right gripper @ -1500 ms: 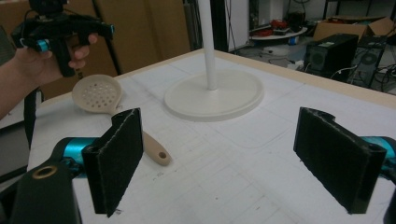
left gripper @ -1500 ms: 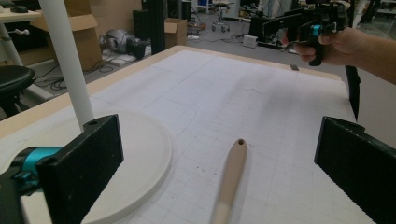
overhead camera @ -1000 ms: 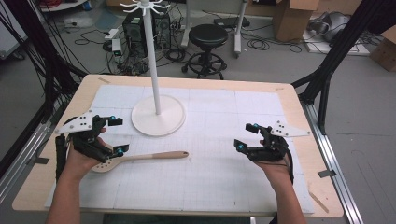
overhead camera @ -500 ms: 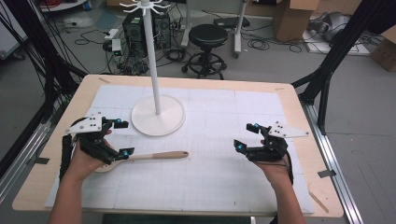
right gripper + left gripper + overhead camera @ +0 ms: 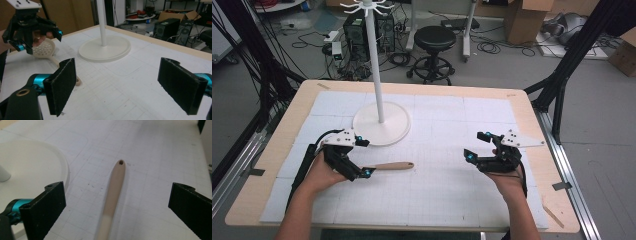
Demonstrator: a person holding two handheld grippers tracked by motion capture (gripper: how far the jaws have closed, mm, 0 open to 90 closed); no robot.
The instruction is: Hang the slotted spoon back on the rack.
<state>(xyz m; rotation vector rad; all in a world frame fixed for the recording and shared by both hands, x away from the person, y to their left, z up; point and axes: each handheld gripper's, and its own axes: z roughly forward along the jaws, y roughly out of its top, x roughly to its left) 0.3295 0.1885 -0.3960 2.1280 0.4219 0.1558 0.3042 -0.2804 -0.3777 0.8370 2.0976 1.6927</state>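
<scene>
Slotted spoon (image 5: 112, 195), flat at left gripper's (image 5: 362, 157) 12 o'clock, jaws spread, ungrasped: round handle probably rolls if pinched off-centre.

A smooth, matt beige wooden handle (image 5: 113, 192) is joined to a cream perforated plastic spoon head (image 5: 45, 51). Rough black padding is seen on the jaws. The white gridded surface (image 5: 437, 195) looks matt.

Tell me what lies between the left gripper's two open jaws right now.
The slotted spoon's wooden handle lies between them on the white mat, untouched, seen in the left gripper view.
</scene>
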